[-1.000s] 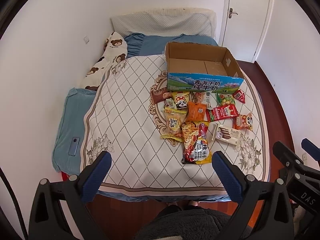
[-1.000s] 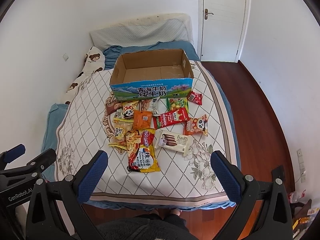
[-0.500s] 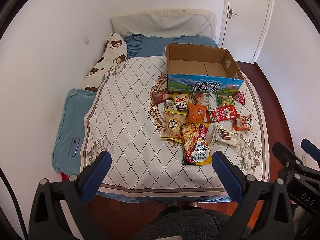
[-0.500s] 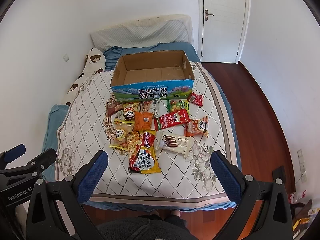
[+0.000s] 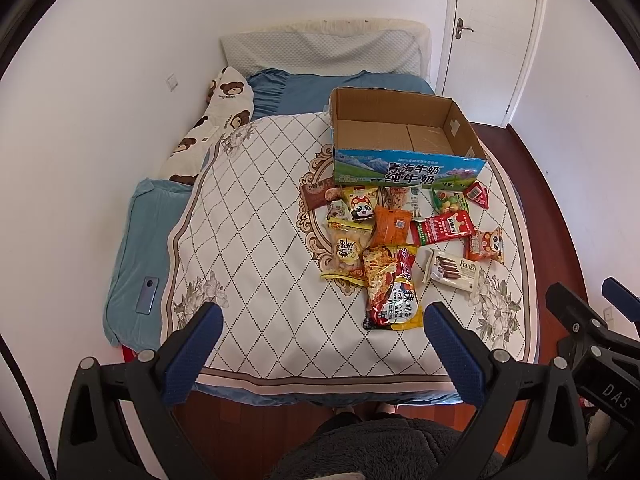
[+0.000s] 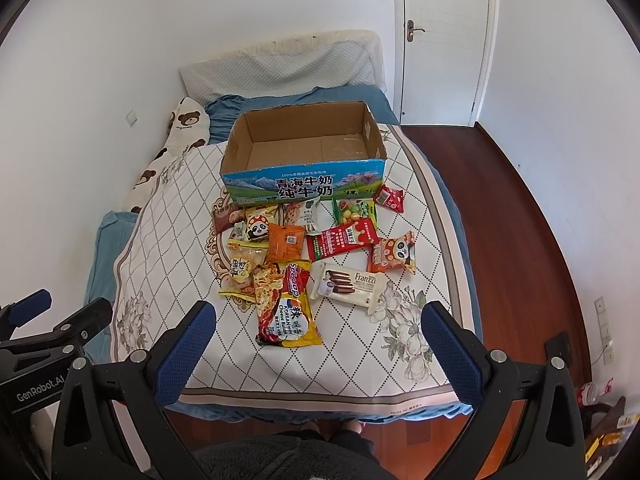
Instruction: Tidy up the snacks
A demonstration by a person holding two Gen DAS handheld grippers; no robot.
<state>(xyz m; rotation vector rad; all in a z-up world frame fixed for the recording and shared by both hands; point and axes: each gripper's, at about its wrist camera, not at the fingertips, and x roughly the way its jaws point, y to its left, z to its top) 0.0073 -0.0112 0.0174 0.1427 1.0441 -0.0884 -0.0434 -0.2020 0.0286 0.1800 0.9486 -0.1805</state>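
While both black-framed grippers with blue pads are hovering above the foot of the bed, the left gripper (image 5: 320,330) and the right gripper (image 6: 318,328) are each standing spread wide and gripping nothing. An open brown cardboard box (image 6: 304,148) with a blue printed front reading "青海牛奶 纯牛奶" is sitting on the white diamond-patterned quilt (image 5: 248,240), its inside showing bare cardboard. The snacks are lying in a loose pile just in front of it: a cream wafer packet marked "Franzzi" (image 6: 350,286), a red-and-yellow noodle bag lettered "Korean Cheese Buldak" (image 6: 286,310) nearest the grippers, an orange square packet with a QR code (image 6: 286,242), a red flat packet with white Chinese writing (image 6: 344,238), and an orange panda-printed bag (image 6: 394,254). A bear-printed white pillow (image 5: 216,128) is resting along the wall, and a blue phone (image 5: 147,290) is lying on the blue blanket (image 5: 140,240) beside the quilt. A white door (image 6: 444,40) is standing shut beyond the bed.
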